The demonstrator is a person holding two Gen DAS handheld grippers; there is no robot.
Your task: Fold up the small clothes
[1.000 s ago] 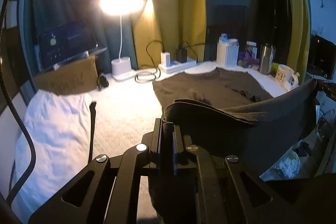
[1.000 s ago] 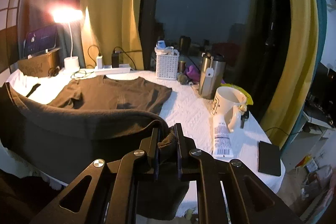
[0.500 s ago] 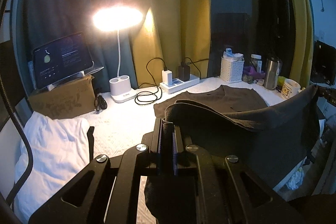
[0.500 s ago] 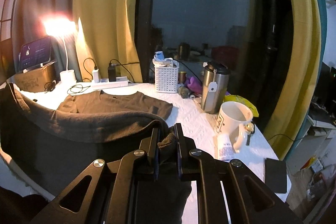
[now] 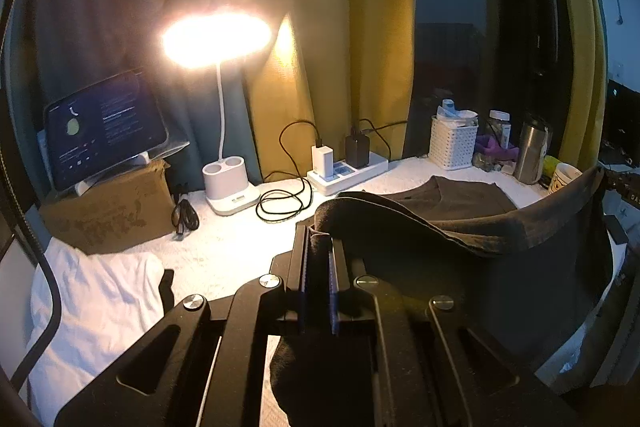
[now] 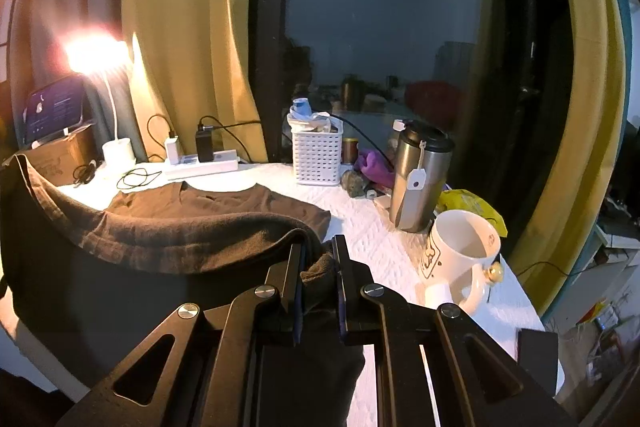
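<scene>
Shirt (image 5: 460, 227) hem's clamped in both my left tongs (image 5: 318, 255) and right tongs (image 6: 320, 267), and it's lifted further off the counter (image 6: 372, 227) now, so fold's underway.

Very little is reading clearly here. At the three o'clock edge of the left wrist view, a dark device (image 5: 630, 195) is showing pale letters that look like "DA", cut off by the frame. The tablet screen (image 5: 105, 125) at nine o'clock is displaying lines of pale text, too small and blurred to make out. In the right wrist view, the white mug (image 6: 460, 259) at four o'clock is carrying a dark printed design, not legible.
</scene>
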